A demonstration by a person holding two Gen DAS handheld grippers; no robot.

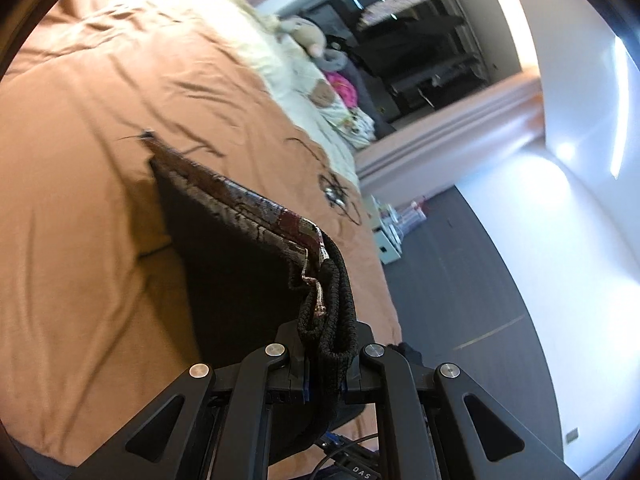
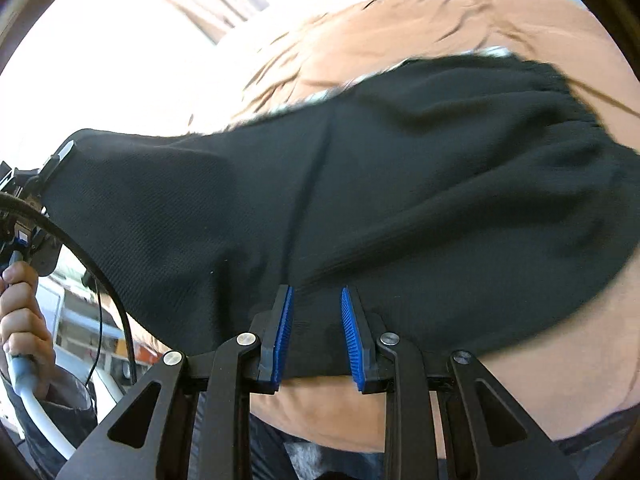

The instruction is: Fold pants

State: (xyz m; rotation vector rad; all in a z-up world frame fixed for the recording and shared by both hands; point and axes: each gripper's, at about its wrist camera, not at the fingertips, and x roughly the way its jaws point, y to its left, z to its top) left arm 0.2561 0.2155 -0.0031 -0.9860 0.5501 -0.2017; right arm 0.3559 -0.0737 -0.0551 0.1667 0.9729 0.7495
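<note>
The left claw point(image 1: 326, 354) is clamped on the waistband of the black pants point(image 2: 360, 184), lifted over the bed point(image 1: 100, 160). The right claw point(image 2: 316, 336) is spread open around a lower edge; close it before folding, keeping the fabric taut.

1. The pants point(image 1: 224, 264) hang above the bedspread point(image 1: 80, 200), which covers the bed; their lower part drapes toward it.
2. In the left wrist view the left claw point(image 1: 326, 354) grips the bunched waistband point(image 1: 332, 304) between its fingers, near the bed's right edge.
3. Beyond the pants, toward the bed's far end, lie a plush toy point(image 1: 304, 34) and a heap of clothes point(image 1: 340, 84).
4. Right of the bed, boxes point(image 1: 390, 240) stand on the floor point(image 1: 460, 264).
5. In the right wrist view the right claw point(image 2: 316, 332) straddles the pants' point(image 2: 360, 184) lower edge, pads point(image 2: 282, 332) apart on either side.
6. At the left edge of that view, the person's left hand point(image 2: 22, 320) holds the other gripper's handle.
</note>
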